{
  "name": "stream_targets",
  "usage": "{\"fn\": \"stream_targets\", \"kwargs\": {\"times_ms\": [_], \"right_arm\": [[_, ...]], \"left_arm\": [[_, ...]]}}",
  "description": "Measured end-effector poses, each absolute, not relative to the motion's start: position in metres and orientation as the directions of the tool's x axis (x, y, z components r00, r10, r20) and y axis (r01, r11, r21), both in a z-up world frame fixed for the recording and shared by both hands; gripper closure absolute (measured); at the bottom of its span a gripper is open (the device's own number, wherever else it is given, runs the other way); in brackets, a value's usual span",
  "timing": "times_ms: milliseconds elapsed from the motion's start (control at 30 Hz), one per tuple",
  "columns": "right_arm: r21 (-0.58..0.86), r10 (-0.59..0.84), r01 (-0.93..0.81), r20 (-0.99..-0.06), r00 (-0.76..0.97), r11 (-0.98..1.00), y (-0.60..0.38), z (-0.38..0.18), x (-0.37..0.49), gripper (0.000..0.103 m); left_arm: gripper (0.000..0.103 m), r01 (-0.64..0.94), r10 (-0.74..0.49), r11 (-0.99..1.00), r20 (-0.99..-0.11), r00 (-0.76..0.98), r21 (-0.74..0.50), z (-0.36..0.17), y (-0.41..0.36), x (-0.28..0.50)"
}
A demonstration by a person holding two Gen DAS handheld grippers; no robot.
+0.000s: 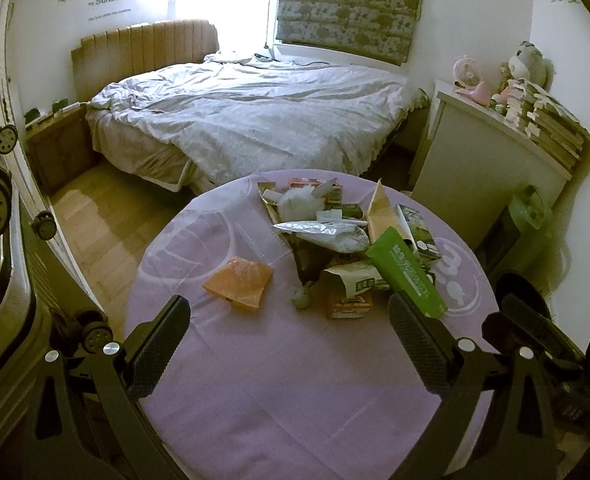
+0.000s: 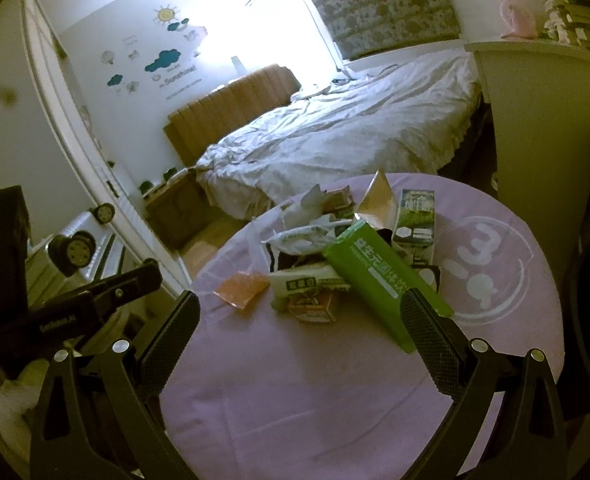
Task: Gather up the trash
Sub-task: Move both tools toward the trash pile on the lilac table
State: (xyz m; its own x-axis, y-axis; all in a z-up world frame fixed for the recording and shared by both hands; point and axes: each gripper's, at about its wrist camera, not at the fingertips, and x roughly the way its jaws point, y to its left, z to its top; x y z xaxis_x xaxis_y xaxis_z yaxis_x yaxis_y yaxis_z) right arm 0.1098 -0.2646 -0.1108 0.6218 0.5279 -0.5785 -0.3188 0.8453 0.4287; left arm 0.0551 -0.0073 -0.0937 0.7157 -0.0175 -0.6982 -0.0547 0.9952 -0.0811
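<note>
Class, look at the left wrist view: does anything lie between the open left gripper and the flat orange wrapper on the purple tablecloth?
Nothing visible does. Only bare purple tablecloth separates the left gripper from the flat orange wrapper; the trash pile lies beside it, farther right.

From my seat, light floods in from the window (image 1: 223, 4) at twelve o'clock, blown out to pure white in both views, with glare washing over the wall (image 2: 183, 64) beside it. The bed (image 1: 255, 120) catches that daylight; the table (image 1: 279, 380) nearer me sits dimmer, with a purple-yellow colour cast. Fisheye bending curves straight lines hard toward the rims, and black vignette fills every corner. At nine o'clock the edge detail smears and darkens. The centre reads reasonably sharp, slightly grainy.
</note>
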Motion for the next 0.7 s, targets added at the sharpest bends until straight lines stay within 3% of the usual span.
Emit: {"fn": "stream_targets", "kwargs": {"times_ms": [433,700], "right_arm": [[0.366,0.492,-0.331,-0.587,0.642,0.870,-0.261,-0.120,0.118,0.004],[0.258,0.471,-0.401,-0.600,0.646,0.879,-0.258,-0.132,0.150,0.005]], "left_arm": [[0.005,-0.045,-0.045,0.993,-0.719,0.694,-0.106,-0.103,-0.003,0.065],[0.005,-0.001,-0.309,0.922,-0.736,0.603,-0.388,-0.143,0.053,0.115]]}}
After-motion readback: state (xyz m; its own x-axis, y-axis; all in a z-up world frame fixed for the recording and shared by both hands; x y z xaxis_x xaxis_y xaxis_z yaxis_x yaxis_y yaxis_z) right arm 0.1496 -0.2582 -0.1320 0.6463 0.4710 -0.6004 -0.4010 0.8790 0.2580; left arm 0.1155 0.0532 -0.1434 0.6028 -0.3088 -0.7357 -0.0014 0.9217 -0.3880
